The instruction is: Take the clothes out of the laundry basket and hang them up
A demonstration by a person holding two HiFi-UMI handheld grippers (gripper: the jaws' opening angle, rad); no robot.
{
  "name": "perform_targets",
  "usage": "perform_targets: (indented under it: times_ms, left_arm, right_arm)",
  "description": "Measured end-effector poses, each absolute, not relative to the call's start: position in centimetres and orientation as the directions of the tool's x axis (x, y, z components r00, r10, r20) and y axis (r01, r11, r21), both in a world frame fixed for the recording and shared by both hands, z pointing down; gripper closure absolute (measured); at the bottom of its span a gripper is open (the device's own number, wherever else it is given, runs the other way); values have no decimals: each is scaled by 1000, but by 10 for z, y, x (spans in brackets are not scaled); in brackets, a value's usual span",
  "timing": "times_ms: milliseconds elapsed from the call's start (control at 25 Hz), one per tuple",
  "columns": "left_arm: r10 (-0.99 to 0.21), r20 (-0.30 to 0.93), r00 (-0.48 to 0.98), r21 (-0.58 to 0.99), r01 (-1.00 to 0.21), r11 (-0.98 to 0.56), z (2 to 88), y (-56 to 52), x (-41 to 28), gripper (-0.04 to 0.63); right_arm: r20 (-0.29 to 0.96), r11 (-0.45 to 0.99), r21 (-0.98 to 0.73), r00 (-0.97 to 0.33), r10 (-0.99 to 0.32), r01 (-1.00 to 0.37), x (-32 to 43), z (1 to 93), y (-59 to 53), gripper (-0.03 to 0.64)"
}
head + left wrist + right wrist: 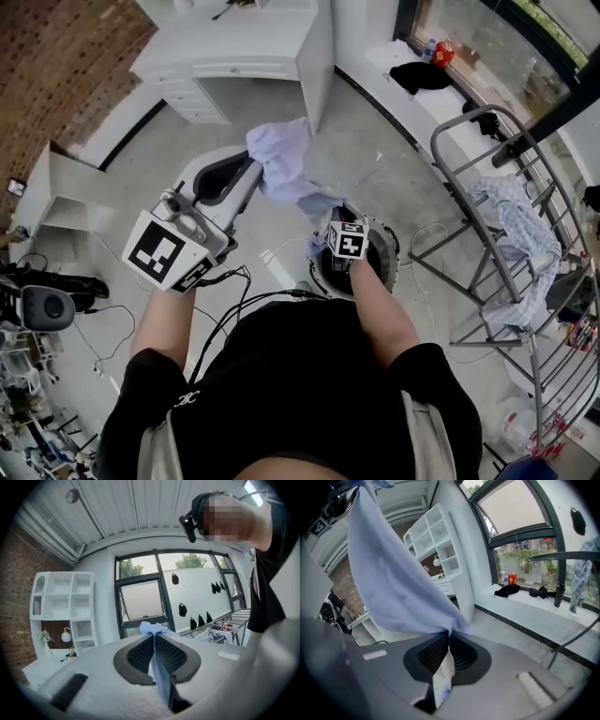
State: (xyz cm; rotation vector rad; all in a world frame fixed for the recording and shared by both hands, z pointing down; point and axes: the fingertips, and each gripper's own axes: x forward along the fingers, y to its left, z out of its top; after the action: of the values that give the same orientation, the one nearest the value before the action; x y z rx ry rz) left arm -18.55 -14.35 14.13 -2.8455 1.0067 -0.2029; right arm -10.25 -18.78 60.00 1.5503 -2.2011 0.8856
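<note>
Left hand-held gripper: centre-left of the head view, pointing to the upper right. Jaws together, clamped on a fold of the light-blue garment. In the left gripper view the fabric runs between the ribbed pads and bunches past their tips.
Right hand-held gripper: centre of the head view, tilted downward. Jaws together, clamped on a lower edge of the same garment, with the fabric pinched between the pads in the right gripper view.
Garment position: off the floor, stretched between the two grippers, above and to the upper left of the laundry basket.
Laundry basket: round and dark inside, standing on the floor, partly hidden by the right forearm. Contents cannot be made out.
Drying rack: right side of the head view, with a patterned garment draped over it.
Other: white cabinet, top centre.
</note>
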Motion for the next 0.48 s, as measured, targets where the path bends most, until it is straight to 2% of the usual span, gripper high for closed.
perform_targets:
  times_ms: [480]
  left_arm:
    - [-670, 69, 739, -127, -660, -741, 164, -143, -227, 577]
  right_arm:
    - [389, 155, -374, -306, -869, -914, -31, 476, -196, 597]
